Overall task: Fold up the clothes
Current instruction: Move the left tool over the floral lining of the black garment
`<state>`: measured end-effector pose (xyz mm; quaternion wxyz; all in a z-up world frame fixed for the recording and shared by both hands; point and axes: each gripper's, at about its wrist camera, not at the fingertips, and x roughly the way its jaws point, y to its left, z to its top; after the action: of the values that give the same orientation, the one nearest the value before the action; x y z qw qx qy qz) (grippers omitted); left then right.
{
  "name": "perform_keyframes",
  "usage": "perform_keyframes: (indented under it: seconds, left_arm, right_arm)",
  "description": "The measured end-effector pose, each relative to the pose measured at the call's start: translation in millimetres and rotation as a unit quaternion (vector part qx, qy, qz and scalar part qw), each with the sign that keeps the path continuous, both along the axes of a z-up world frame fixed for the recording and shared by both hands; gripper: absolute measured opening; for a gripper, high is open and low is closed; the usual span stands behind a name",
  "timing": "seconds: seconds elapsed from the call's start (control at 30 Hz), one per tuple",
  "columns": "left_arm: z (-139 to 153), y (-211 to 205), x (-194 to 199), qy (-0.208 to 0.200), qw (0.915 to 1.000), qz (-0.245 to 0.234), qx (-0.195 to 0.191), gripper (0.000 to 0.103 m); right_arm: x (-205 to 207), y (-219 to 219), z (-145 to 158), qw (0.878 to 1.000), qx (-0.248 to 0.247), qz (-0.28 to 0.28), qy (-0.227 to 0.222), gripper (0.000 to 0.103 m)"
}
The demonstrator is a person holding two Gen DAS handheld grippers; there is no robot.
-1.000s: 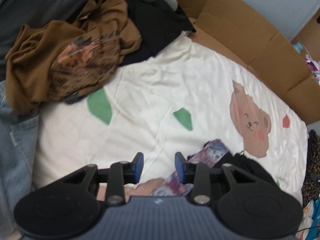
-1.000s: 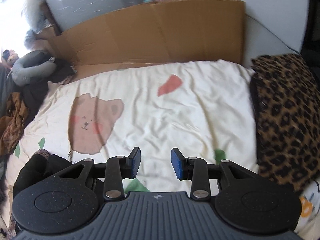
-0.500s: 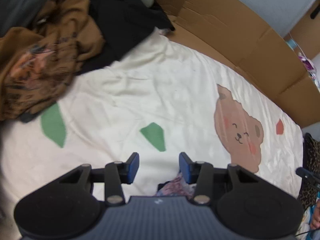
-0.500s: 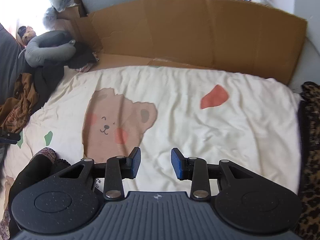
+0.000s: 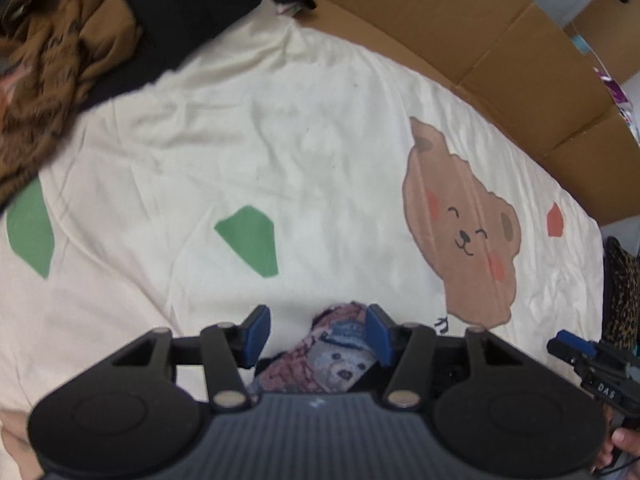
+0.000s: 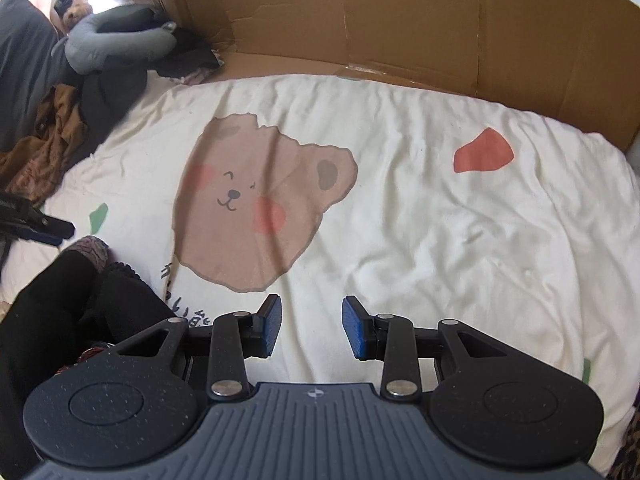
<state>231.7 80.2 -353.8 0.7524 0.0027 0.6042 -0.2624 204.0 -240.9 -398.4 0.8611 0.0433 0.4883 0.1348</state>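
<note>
Left hand-held gripper (image 5: 316,334): jaws apart and just been widening; pointed steeply down over the near edge of the bed; blue pads clear of cloth on the inner faces, as far as can be told.
Between the left jaws: a knit garment with a bear picture (image 5: 332,354), pinkish and blue, lying bunched just below the pads; right pad close beside its top fold, contact not clear.
Black garment (image 6: 76,308): crumpled at the near left of the right wrist view, joined to or lying against the knit garment; which of the two, not clear.
Right hand-held gripper (image 6: 311,330): jaws apart, nothing between them; only bare bedsheet below.
Bedsheet (image 6: 440,220): cream, wrinkled, printed with a brown bear face (image 6: 260,200), a red patch (image 6: 482,156) and green patches (image 5: 250,238).
Clothes pile: brown printed garment (image 5: 52,52) and a black one (image 5: 208,4) heaped at the far left corner of the bed, well apart from both grippers.
Grey cushion (image 6: 116,38): behind that pile.
Cardboard (image 6: 400,24): flattened, standing along the far edge of the bed.
Leopard-print cloth (image 5: 622,292): at the right edge of the bed.
</note>
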Motion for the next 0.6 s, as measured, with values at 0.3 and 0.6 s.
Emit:
perform_keyframes:
  seconds: [0.3, 0.6]
  left_arm:
    - [-6, 4, -4, 0.01, 0.9998, 0.008, -0.013, 0.056]
    - [-6, 0, 4, -0.01, 0.9997, 0.008, -0.02, 0.057]
  right_arm:
    - [-5, 3, -11, 0.999, 0.015, 0.03, 0.015, 0.04]
    - [5, 24, -28, 0.997, -0.009, 0.07, 0.025, 0.04]
